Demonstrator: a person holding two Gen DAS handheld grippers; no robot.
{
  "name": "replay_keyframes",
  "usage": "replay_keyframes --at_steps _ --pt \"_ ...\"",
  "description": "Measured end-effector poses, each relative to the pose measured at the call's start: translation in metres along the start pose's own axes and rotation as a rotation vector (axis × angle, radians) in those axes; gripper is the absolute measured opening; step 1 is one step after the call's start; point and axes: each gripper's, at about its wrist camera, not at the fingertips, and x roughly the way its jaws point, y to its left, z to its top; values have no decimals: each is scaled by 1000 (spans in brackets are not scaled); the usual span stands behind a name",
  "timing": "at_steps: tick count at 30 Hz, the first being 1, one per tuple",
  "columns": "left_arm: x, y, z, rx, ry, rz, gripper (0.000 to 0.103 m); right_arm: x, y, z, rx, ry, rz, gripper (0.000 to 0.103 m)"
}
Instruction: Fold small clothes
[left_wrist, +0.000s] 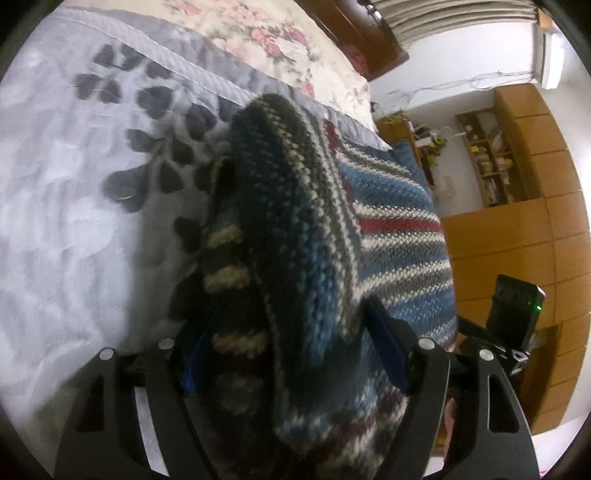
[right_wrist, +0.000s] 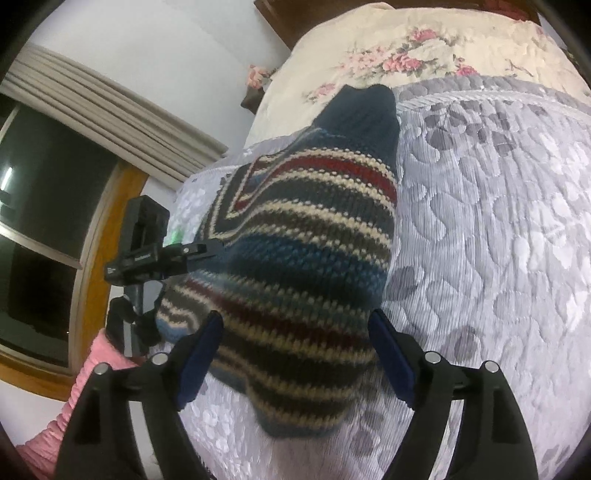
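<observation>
A striped knit sweater (left_wrist: 295, 229) in blue, grey, cream and red lies partly on the grey leaf-patterned bedspread (left_wrist: 74, 221). My left gripper (left_wrist: 290, 356) is shut on a thick bunched fold of it, which rises off the bed in front of the camera. In the right wrist view the same sweater (right_wrist: 306, 236) fills the gap between the blue pads (right_wrist: 391, 354). My right gripper (right_wrist: 295, 352) is shut on it, and the sweater's dark blue far end rests on the bed. Both views are blurred near the fingers.
A cream floral quilt (right_wrist: 406, 55) covers the head of the bed. The other gripper's camera mount (right_wrist: 144, 243) is at the sweater's left edge. A pink sleeve (right_wrist: 74, 398) shows low left. Wooden cabinets (left_wrist: 517, 221) and a window (right_wrist: 44, 221) border the bed.
</observation>
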Motion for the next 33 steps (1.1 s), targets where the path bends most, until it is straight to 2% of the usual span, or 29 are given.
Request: replay_keyframes --at_steps 3,7,10,11,14,16,19,24,28,33 --pt "12 -8 4 19 21 -34 81 12 -3 10 5 10 2 90" --pt "23 -14 4 54 58 -71 81 28 -14 21 31 33 33 98" --pt "26 -13 5 52 61 -87 80 45 -24 27 67 70 90 99" --pt "27 -14 3 58 61 -78 75 50 -25 27 75 78 105 99" --pt "26 -14 -2 78 46 -45 56 58 -27 27 76 79 128 87" --pt "25 -13 -5 72 27 -63 53 52 -26 24 59 61 148 72" --pt "22 -16 -12 60 -6 -102 48 37 -26 21 46 53 181 65" --pt "20 -43 -28 80 -38 -140 45 1 -22 18 -13 21 196 64" --pt "26 -83 -47 111 -63 -185 45 -47 -34 5 -52 -6 204 64" --pt "45 -152 -76 175 -101 -242 45 -113 -63 -19 -65 -46 223 64"
